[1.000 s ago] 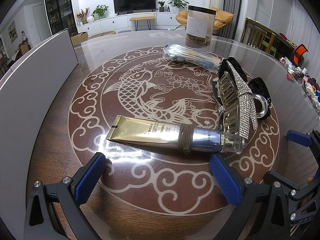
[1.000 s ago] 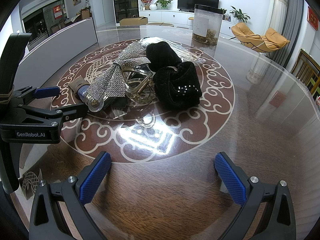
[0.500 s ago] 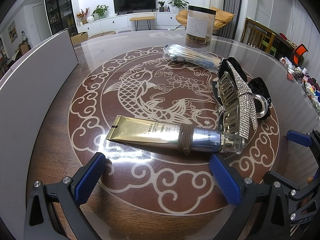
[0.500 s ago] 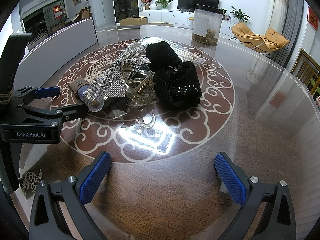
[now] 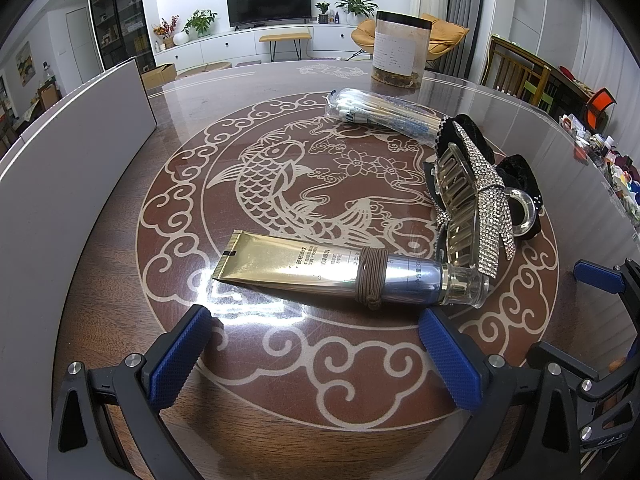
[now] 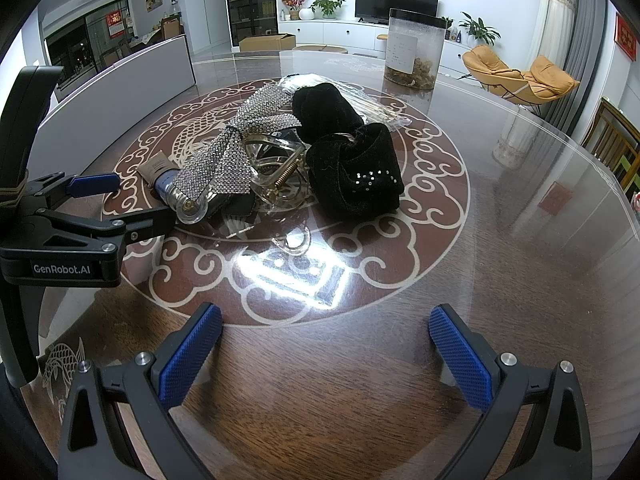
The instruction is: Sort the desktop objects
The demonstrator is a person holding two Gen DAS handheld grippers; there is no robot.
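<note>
Both grippers, left (image 5: 316, 354) & right (image 6: 326, 354), fingers wide, empty; gold cosmetic tube (image 5: 320, 272) just ahead of left fingers, on tabletop (image 5: 120, 300).

Left tongs (image 5: 314, 354) and right tongs (image 6: 326, 354) both wide apart, empty, side by side.

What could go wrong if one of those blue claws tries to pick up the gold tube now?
Both grippers, left and right, are open and hold nothing.

1. The rhinestone hair clip lies against the cap end of the gold tube; lifting the tube may drag or tip the clip.
2. The clip also overlaps the black velvet bow, so the pile could shift together.
3. The glass tabletop looks glossy; the smooth tube might slide away as the fingers close.
</note>
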